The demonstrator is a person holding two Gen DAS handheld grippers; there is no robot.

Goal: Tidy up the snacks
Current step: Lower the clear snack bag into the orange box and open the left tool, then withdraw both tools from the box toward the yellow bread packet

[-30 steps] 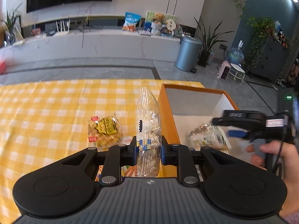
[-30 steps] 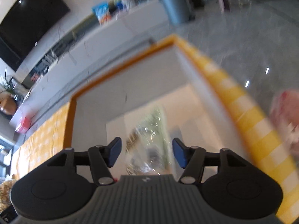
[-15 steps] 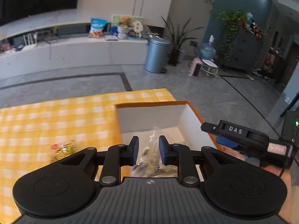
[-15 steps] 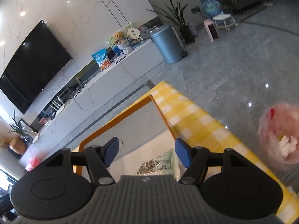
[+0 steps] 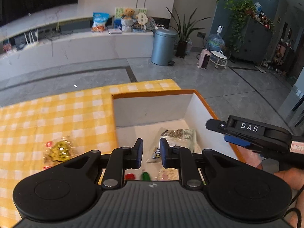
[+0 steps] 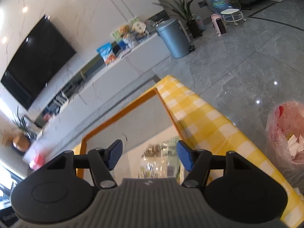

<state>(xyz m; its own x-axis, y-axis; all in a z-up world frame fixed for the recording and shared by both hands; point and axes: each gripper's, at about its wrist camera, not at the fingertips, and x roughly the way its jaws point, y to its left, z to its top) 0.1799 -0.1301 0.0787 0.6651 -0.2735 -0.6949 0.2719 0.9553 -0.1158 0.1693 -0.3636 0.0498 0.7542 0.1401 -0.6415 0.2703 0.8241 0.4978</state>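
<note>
An orange-rimmed box (image 5: 152, 92) with white inside stands on the yellow checked tablecloth (image 5: 57, 114). Clear snack packets (image 5: 178, 134) lie on its floor. My left gripper (image 5: 151, 153) hovers over the box's near left part, jaws a little apart and empty, with a clear packet (image 5: 154, 154) lying below them. A yellow snack packet (image 5: 59, 150) lies on the cloth left of the box. My right gripper (image 6: 149, 156) is open and empty above the box (image 6: 121, 114), over a clear packet (image 6: 157, 161); it also shows in the left wrist view (image 5: 247, 133).
The table's right edge (image 6: 218, 125) drops to a grey tiled floor. A pink plastic bag (image 6: 285, 133) stands beside the table. A grey bin (image 5: 163, 46), plants and a long white counter stand across the room.
My left gripper carried the tall clear packet from the cloth over the box and let it go inside. My right gripper rose away from the packet it had dropped.
</note>
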